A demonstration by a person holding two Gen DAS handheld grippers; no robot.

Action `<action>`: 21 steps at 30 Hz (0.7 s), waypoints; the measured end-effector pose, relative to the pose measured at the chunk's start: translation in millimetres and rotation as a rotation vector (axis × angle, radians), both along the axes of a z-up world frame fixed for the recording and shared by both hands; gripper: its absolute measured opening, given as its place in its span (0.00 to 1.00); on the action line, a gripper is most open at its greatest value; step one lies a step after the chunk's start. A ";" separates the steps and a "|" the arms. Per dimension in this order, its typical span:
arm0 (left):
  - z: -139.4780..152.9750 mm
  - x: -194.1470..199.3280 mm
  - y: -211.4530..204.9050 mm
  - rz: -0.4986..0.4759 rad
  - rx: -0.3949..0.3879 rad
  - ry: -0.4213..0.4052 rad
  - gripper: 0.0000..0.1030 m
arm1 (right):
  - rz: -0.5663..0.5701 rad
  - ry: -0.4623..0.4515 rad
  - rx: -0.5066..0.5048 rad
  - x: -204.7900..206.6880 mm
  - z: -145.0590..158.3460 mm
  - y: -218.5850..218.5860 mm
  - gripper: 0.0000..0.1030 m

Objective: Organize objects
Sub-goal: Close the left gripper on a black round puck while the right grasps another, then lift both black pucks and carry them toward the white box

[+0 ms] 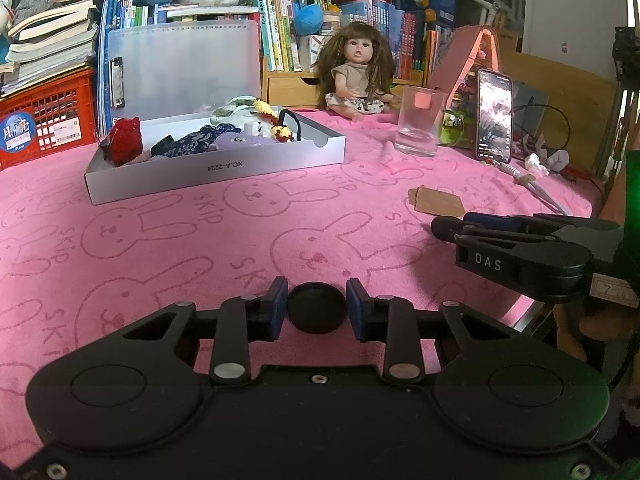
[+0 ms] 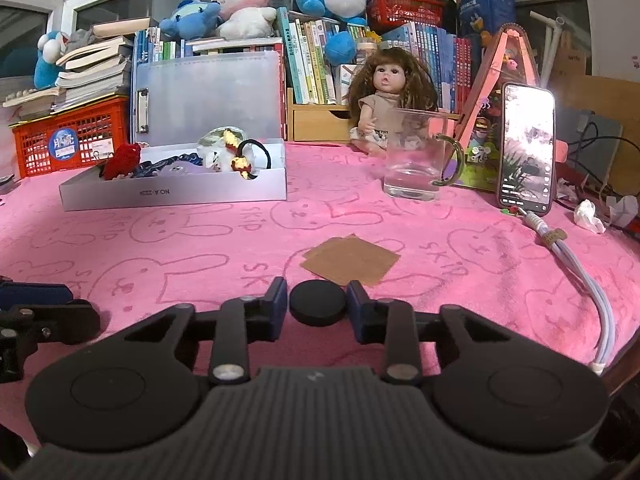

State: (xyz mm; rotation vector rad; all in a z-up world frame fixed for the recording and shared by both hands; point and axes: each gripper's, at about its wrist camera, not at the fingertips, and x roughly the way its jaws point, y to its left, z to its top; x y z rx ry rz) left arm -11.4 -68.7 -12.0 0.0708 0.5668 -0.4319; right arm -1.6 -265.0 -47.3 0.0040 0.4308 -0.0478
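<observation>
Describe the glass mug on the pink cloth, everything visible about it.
The glass mug is clear, straight-walled and thick-based, with a curved handle that the right wrist view shows on its right side. It stands upright and looks empty on the pink bunny-print cloth, in front of the doll and left of the propped phone. Neither gripper touches it.

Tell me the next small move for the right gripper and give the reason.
Probably ease the right gripper forward toward the brown card. It lies loose and flat on the pink cloth just ahead of the fingers, while the other small items already sit in the white box. The gripper looks empty, jaws apart.
</observation>
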 end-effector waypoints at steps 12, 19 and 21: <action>3.6 3.5 4.7 0.028 -0.017 -0.001 0.29 | 0.015 -0.004 0.009 -2.0 1.9 1.1 0.35; 6.0 6.3 9.5 0.052 -0.025 -0.005 0.29 | 0.020 -0.017 0.016 -3.5 5.3 1.8 0.35; 7.1 7.1 9.8 0.059 -0.025 -0.010 0.29 | 0.024 -0.023 0.020 -3.7 7.1 1.8 0.35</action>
